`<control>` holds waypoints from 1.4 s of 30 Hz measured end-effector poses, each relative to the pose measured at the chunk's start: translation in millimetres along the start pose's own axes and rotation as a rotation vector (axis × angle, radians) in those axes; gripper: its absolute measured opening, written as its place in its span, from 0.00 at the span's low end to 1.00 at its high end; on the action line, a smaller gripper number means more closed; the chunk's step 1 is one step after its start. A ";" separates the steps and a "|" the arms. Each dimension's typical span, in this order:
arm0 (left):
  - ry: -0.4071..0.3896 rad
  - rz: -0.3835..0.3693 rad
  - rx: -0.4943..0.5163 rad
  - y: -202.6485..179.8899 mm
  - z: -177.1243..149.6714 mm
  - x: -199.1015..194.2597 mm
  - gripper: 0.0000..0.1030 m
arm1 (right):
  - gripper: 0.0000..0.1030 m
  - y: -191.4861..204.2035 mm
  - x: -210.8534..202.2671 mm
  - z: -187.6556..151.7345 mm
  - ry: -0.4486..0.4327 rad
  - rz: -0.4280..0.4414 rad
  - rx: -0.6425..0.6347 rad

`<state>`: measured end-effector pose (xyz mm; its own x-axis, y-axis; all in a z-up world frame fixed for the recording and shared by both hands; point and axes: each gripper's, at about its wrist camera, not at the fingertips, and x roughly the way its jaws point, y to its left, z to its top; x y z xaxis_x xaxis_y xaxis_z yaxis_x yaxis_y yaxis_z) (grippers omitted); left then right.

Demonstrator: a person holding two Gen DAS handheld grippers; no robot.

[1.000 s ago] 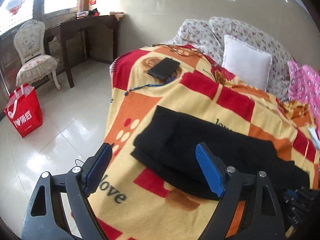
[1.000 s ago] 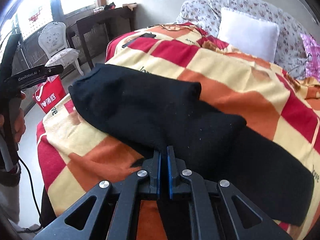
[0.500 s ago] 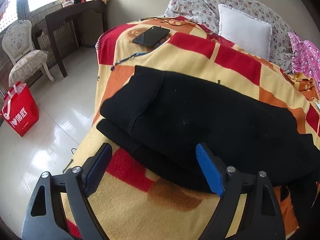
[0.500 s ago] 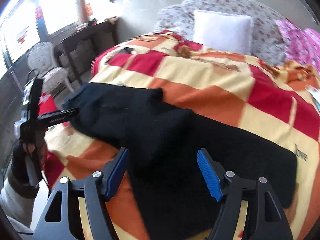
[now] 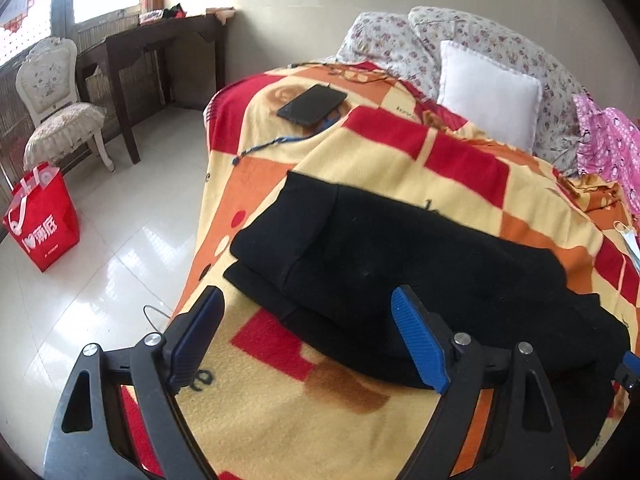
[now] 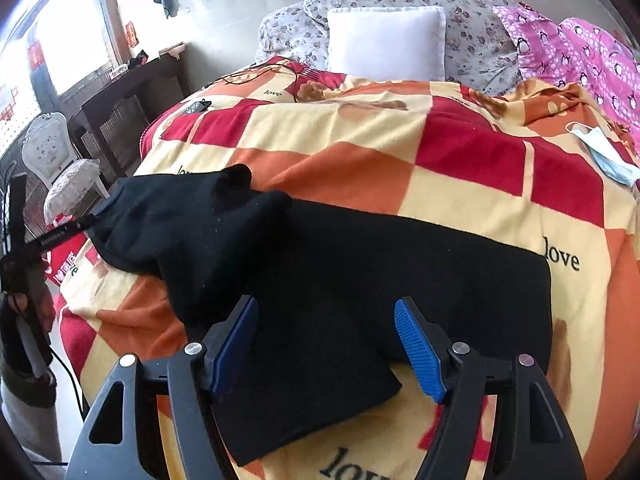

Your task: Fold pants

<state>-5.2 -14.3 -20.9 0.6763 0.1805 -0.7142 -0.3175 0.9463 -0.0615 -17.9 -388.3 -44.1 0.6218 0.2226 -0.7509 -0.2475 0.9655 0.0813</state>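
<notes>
- One pair of black pants (image 5: 400,264) lies partly folded on the checked blanket (image 5: 372,168) of the bed.
- Left gripper (image 5: 308,336): jaws wide apart, empty.
- Right gripper (image 6: 326,346): jaws spread, empty, over the pants.
- One white pillow (image 6: 386,42), one phone (image 5: 312,104).

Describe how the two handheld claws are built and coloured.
Both match: the left claw and right claw have matte black triangular cut-out arms, silver round bolts and ribbed blue pads. In the right wrist view, the left unit has small white lettering on its side, a black cable, and a dark-sleeved hand.
</notes>
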 end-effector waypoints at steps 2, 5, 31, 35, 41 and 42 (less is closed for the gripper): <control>-0.014 -0.003 0.016 -5.4 2.1 -3.8 0.84 | 0.70 -3.8 -3.4 -2.7 -0.007 0.000 0.015; -0.018 -0.032 0.018 -11.4 3.6 -5.5 0.84 | 0.73 -13.0 -8.5 -7.4 -0.013 -0.013 0.041; 0.054 -0.053 0.109 -48.6 -8.5 12.4 0.84 | 0.07 -11.6 -22.2 -27.7 -0.069 -0.004 0.027; 0.045 -0.060 0.091 -46.2 -4.5 11.4 0.84 | 0.07 -37.7 -48.7 -0.5 -0.146 -0.157 0.026; 0.072 -0.053 0.123 -54.9 -11.9 21.4 0.84 | 0.07 -84.3 -36.7 17.9 -0.101 -0.298 0.060; 0.076 -0.051 0.128 -56.0 -13.1 22.9 0.84 | 0.07 -92.1 -28.5 17.6 -0.081 -0.305 0.070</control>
<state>19.4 -66.7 -43.0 0.6355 0.1153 -0.7634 -0.1932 0.9811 -0.0127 0.2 -481.2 -18.6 0.7171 -0.0711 -0.6933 0.0094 0.9957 -0.0924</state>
